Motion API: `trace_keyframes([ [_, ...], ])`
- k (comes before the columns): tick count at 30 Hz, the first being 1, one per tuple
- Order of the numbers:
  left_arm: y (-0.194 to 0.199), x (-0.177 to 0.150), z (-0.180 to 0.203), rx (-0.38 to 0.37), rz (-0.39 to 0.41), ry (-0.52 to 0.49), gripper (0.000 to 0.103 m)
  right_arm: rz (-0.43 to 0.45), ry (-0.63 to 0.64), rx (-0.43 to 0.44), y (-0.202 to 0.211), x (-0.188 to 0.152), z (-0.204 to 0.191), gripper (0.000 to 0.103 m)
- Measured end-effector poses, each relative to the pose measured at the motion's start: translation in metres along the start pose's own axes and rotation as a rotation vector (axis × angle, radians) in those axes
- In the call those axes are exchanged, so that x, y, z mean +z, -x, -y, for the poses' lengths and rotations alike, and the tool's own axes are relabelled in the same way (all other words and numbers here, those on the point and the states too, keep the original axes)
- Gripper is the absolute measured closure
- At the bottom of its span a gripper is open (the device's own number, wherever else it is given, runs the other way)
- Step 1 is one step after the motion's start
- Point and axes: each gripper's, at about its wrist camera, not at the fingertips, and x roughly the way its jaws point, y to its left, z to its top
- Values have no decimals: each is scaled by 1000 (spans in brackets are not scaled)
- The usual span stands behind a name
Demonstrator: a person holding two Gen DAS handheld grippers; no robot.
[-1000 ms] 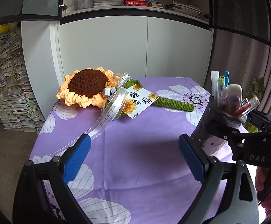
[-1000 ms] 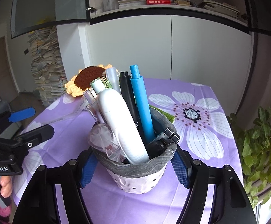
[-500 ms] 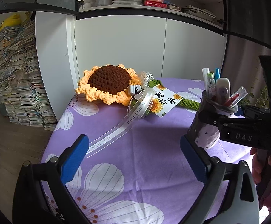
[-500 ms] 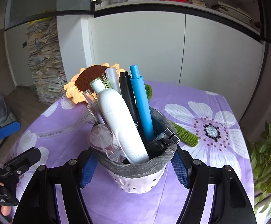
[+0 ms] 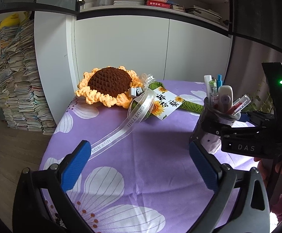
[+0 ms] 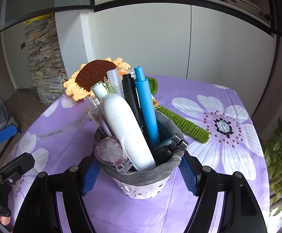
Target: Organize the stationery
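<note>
A fabric pen holder [image 6: 141, 182], white with dots and a grey folded rim, stands on the purple flowered tablecloth [image 6: 218, 174]. It holds a white correction-tape case [image 6: 125, 128], a blue pen [image 6: 146, 106], a black pen [image 6: 130, 91] and several other items. My right gripper [image 6: 139, 176] straddles the holder, and its jaws are opening, with the blue pads just off the holder's sides. My left gripper [image 5: 139, 161] hangs wide open over bare cloth to the left of the holder [image 5: 213, 139], with nothing between its fingers.
A crocheted sunflower [image 5: 109, 85] with a green stem, a ribbon [image 5: 121, 132] and a card [image 5: 166, 103] lies at the table's far side. White cupboards stand behind, stacked books [image 5: 16, 81] at the left, a plant [image 6: 281, 151] at the right.
The right gripper's pads have spread away from the pen holder, which earlier was pinched between them. Both grippers shifted across the table, so the sunflower sits further right in the left wrist view.
</note>
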Motion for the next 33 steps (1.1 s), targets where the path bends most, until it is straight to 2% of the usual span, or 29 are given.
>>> trace_keyframes([
  [2,2,0,2,-2,3,2,1,0,8,-9,3,-1,-1,22],
  [12,21,2,24,-6,28,-36,1,14,-31,-3,43,-23,6,22],
  [18,51,6,34,-6,83,-42,1,78,-7,-110,86,-27,-2,22],
  [21,70,10,41,-1,108,-53,1,123,-21,-106,115,-26,-6,21],
  [23,85,13,46,0,126,-65,1,155,-25,-111,134,-25,-9,16],
  [28,124,20,56,11,184,-85,1,234,-49,-141,182,-28,-14,14],
  [33,159,20,60,7,208,-75,1,282,-99,-120,225,-37,-16,10],
])
